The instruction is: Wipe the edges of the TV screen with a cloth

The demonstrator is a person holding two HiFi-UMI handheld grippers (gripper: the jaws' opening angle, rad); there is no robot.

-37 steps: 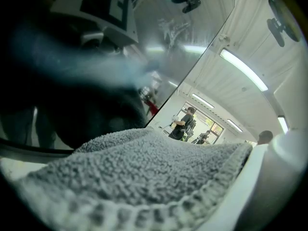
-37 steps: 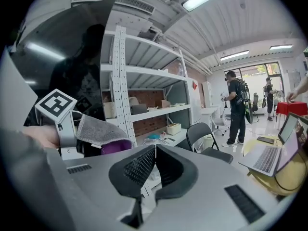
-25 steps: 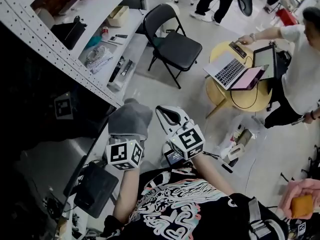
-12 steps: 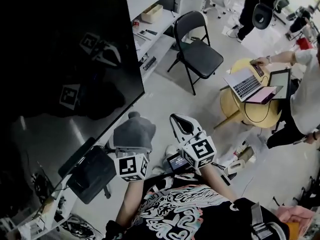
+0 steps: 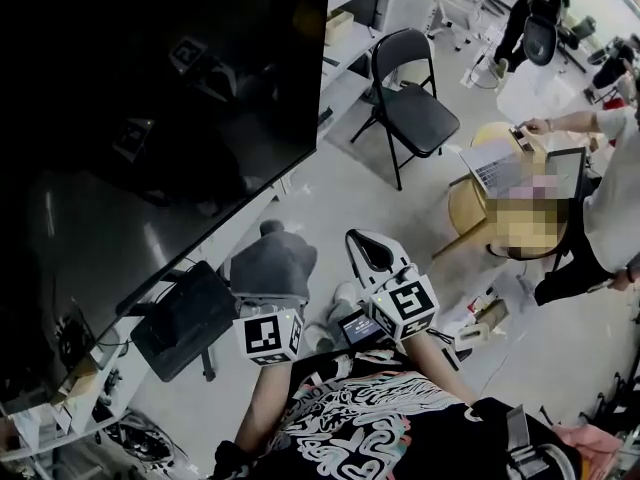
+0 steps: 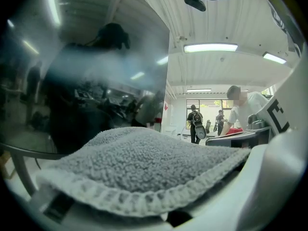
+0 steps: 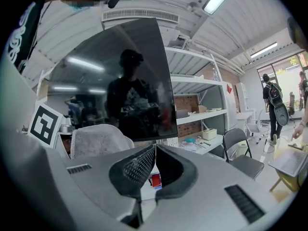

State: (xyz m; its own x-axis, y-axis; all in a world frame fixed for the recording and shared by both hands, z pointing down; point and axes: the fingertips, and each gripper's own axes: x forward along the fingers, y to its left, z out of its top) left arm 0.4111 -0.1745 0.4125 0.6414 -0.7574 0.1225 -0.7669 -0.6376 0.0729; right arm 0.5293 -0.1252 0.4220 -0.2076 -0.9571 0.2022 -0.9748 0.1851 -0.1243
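Head view: a grey cloth (image 5: 275, 260) drapes over the front of the left gripper (image 5: 270, 290), held in the air just below the bottom edge of the dark TV screen (image 5: 150, 118), near its lower right corner and not touching the glass. In the left gripper view the folded cloth (image 6: 144, 162) covers the jaws entirely, and they seem to be pinching it, though the fabric hides the grip itself. The screen (image 6: 86, 81) fills the left half of that view. The right gripper (image 5: 368, 253) hovers just beside the cloth. In the right gripper view its two jaws are pressed together with nothing between them (image 7: 154, 153), pointing toward the screen's lower edge (image 7: 130, 81), with the cloth (image 7: 98, 141) at their left. A black folding chair (image 5: 410, 108) stands on the floor beyond the screen's corner. Farther right, a person in a white shirt (image 5: 610, 198) leans over a round counter (image 5: 462, 208).
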